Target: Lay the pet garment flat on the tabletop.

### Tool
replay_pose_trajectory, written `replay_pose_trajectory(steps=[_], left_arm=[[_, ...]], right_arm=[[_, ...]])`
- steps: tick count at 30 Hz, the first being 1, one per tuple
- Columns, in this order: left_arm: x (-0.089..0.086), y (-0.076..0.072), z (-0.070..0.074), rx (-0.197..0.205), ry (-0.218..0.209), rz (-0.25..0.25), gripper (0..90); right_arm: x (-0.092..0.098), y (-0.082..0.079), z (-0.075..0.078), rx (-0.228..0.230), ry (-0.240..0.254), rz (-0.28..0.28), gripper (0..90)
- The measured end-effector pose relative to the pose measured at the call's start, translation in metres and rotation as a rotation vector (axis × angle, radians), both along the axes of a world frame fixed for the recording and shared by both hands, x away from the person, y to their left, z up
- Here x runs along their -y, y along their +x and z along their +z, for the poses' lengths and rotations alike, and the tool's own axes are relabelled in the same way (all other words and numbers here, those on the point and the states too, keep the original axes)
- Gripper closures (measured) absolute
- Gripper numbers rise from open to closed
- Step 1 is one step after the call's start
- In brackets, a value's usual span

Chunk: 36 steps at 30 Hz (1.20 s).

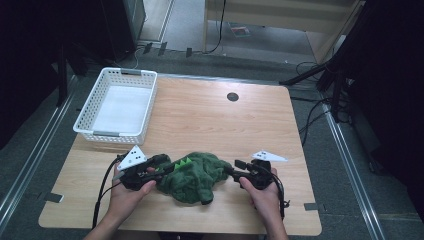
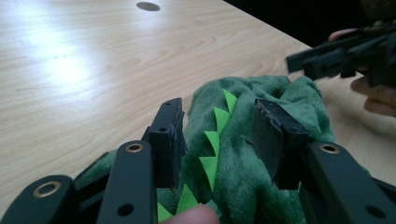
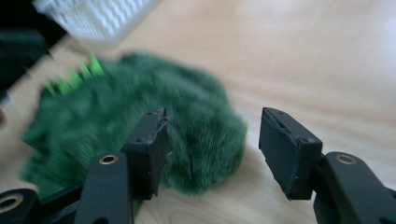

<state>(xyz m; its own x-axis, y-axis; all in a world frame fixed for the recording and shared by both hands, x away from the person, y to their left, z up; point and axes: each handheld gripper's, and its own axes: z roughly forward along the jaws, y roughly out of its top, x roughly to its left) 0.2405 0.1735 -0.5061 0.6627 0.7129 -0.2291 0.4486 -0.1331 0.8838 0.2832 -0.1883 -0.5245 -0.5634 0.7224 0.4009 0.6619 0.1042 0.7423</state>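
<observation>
A dark green plush piece (image 1: 192,175) with a row of light green spikes (image 1: 185,162) lies crumpled near the table's front edge. My left gripper (image 1: 167,162) is at its left side. In the left gripper view, the left gripper (image 2: 219,135) stands open with the plush (image 2: 243,177) and its spikes (image 2: 215,128) bulging up between the jaws. My right gripper (image 1: 237,167) is at the plush's right edge. In the right gripper view, the right gripper (image 3: 212,140) is open, its left jaw over the plush (image 3: 140,102) and its right jaw over bare wood.
A white slotted basket (image 1: 120,134) stands at the table's back left, blurred in the right gripper view (image 3: 102,14). A round dark cable hole (image 1: 232,96) sits near the far edge of the wooden table (image 1: 210,115). The right gripper (image 2: 336,56) and a hand appear beyond the plush.
</observation>
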Motion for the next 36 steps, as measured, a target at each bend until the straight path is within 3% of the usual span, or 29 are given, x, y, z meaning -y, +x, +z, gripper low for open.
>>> replay_pose_trajectory(steps=[1, 3, 4, 5, 8, 9, 10, 11, 12, 13, 17, 19, 22, 24, 26, 29, 30, 31, 32, 34, 36], left_arm=[[0.001, 0.000, 0.000, -0.001, 0.000, -0.006, 53.6], [0.004, -0.002, 0.002, 0.007, -0.003, -0.020, 52.8], [0.006, -0.004, 0.003, 0.010, -0.007, -0.027, 52.4], [0.008, -0.006, 0.004, 0.010, -0.007, -0.035, 52.3], [0.020, -0.012, 0.010, 0.021, -0.013, -0.088, 50.7], [0.020, -0.012, 0.010, 0.021, -0.013, -0.088, 49.1], [0.029, -0.015, 0.012, 0.020, -0.010, -0.108, 46.5], [0.036, -0.017, 0.013, 0.017, -0.001, -0.127, 46.5], [0.049, -0.022, 0.014, 0.023, 0.034, -0.134, 38.0], [0.055, -0.025, 0.015, 0.032, 0.048, -0.143, 34.9], [0.075, -0.039, 0.022, 0.087, 0.113, -0.076, 8.9], [0.081, -0.043, 0.023, 0.109, 0.138, -0.067, 5.5], [0.084, -0.041, 0.023, 0.088, 0.171, -0.045, 3.8], [0.083, -0.040, 0.023, 0.087, 0.169, -0.025, 13.8], [0.076, -0.036, 0.024, 0.094, 0.161, -0.015, 33.0], [0.062, -0.031, 0.026, 0.094, 0.129, -0.011, 61.4], [0.051, -0.025, 0.027, 0.070, 0.082, -0.030, 69.1], [0.051, -0.025, 0.027, 0.070, 0.082, -0.030, 74.1], [0.041, -0.017, 0.026, 0.032, 0.044, -0.065, 78.1], [0.035, -0.013, 0.024, 0.014, 0.022, -0.083, 81.7], [0.024, -0.005, 0.018, -0.037, -0.005, -0.108, 82.7]], right_arm=[[-0.005, 0.001, -0.005, -0.024, -0.028, 0.005, 47.0], [-0.013, 0.003, -0.013, -0.049, -0.080, 0.013, 73.2], [-0.015, 0.002, -0.013, -0.039, -0.073, 0.009, 81.2], [-0.016, 0.002, -0.010, -0.026, -0.045, 0.014, 83.5], [-0.021, -0.003, 0.012, 0.075, -0.004, 0.012, 85.2], [-0.021, -0.003, 0.012, 0.075, -0.004, 0.012, 85.2], [-0.026, -0.009, 0.033, 0.137, 0.042, 0.019, 85.3], [-0.026, -0.009, 0.033, 0.137, 0.042, 0.019, 85.3], [-0.032, -0.015, 0.050, 0.180, 0.086, 0.040, 85.1], [-0.035, -0.018, 0.056, 0.191, 0.092, 0.051, 84.9], [-0.054, -0.033, 0.082, 0.247, 0.138, 0.084, 83.8], [-0.061, -0.038, 0.090, 0.267, 0.151, 0.081, 83.7], [-0.071, -0.047, 0.100, 0.293, 0.164, 0.108, 82.5], [-0.075, -0.050, 0.102, 0.289, 0.172, 0.117, 81.9], [-0.082, -0.055, 0.107, 0.294, 0.187, 0.151, 81.1], [-0.084, -0.057, 0.109, 0.313, 0.187, 0.142, 81.0], [-0.082, -0.056, 0.108, 0.314, 0.195, 0.129, 81.0], [-0.080, -0.055, 0.107, 0.312, 0.201, 0.117, 80.9], [-0.078, -0.053, 0.105, 0.313, 0.209, 0.098, 80.9], [-0.075, -0.052, 0.104, 0.315, 0.210, 0.074, 80.8], [-0.067, -0.046, 0.097, 0.303, 0.214, 0.016, 78.8]])
